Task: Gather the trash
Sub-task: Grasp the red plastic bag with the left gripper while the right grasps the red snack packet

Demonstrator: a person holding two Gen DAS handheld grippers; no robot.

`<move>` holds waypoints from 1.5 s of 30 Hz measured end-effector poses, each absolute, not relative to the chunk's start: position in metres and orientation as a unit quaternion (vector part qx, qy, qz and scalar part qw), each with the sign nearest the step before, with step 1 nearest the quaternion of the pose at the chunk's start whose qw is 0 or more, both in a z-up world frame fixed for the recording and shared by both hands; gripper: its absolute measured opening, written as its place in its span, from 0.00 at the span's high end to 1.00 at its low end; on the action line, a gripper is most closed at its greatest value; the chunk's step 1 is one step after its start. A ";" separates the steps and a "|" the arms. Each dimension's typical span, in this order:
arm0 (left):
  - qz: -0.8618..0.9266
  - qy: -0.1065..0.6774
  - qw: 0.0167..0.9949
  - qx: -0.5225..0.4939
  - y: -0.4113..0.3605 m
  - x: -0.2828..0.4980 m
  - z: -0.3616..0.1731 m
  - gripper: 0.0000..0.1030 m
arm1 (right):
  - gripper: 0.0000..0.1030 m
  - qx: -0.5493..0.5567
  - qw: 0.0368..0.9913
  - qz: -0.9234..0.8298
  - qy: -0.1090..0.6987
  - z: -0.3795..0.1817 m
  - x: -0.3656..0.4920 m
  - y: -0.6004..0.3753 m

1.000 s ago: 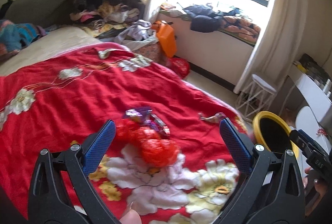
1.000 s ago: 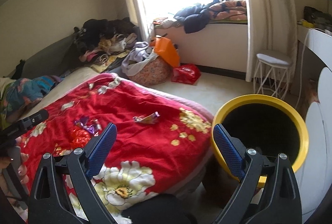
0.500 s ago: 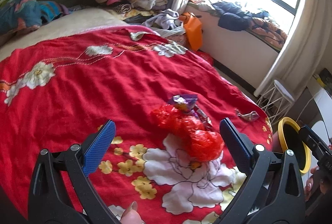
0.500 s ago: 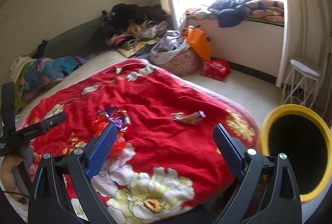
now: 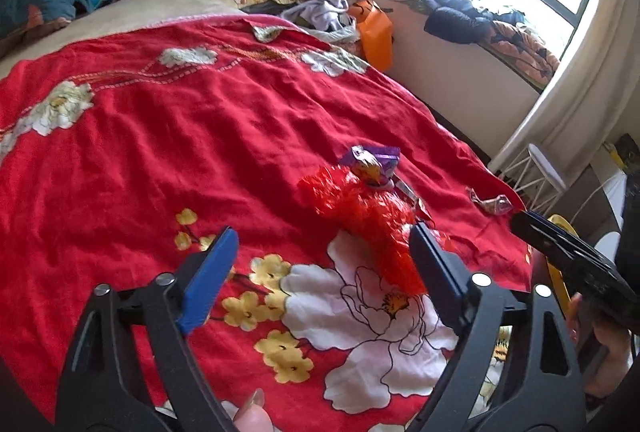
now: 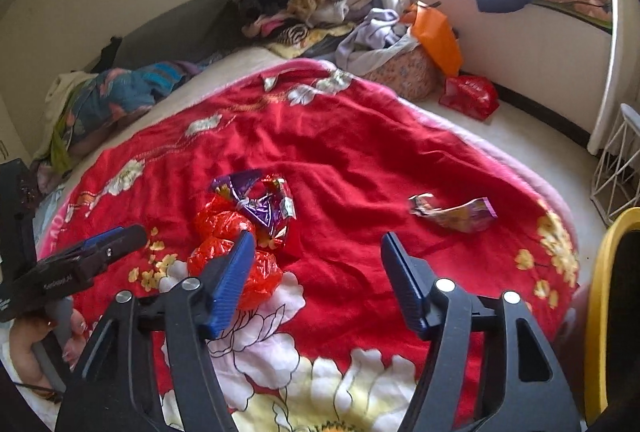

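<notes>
Crumpled red cellophane wrapper (image 5: pixel 360 216) lies mid-bed on the red floral blanket (image 5: pixel 160 152), touching a purple foil wrapper (image 6: pixel 260 204). Both the left gripper (image 5: pixel 320 264) and right gripper (image 6: pixel 316 264) are wide apart, holding nothing. Looks feather-light, crinkly, slippery; I'd pinch a bunched fold.

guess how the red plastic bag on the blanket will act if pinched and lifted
The red bag looks thin and crinkled, so it is probably light and floppy and would crush between the tongs. Its glossy film may slip. The purple wrapper touching it might get dragged along.
</notes>
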State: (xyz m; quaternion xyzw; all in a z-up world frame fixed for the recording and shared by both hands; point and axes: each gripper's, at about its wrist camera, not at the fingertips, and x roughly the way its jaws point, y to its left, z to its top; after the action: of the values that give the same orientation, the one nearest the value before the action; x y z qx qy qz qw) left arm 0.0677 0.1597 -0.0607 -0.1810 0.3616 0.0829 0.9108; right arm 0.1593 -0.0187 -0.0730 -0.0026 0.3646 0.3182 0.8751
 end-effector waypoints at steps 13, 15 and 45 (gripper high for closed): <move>0.016 0.393 0.896 -0.205 0.140 0.079 -0.080 0.40 | 0.55 0.002 0.843 0.352 0.406 -0.100 0.192 0.010; 0.010 0.395 0.895 -0.208 0.138 0.080 -0.082 0.40 | 0.55 0.002 0.838 0.358 0.413 -0.103 0.195 0.015; -0.047 0.400 0.881 -0.247 0.128 0.087 -0.087 0.90 | 0.93 0.043 0.839 0.330 0.430 -0.118 0.177 -0.023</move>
State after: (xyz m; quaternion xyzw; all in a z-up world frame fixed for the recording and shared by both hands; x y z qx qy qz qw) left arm 0.0873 0.1276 -0.0870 -0.2470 0.4004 -0.0473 0.8812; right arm 0.1768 -0.0234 -0.1178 0.0427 0.4301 0.3301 0.8392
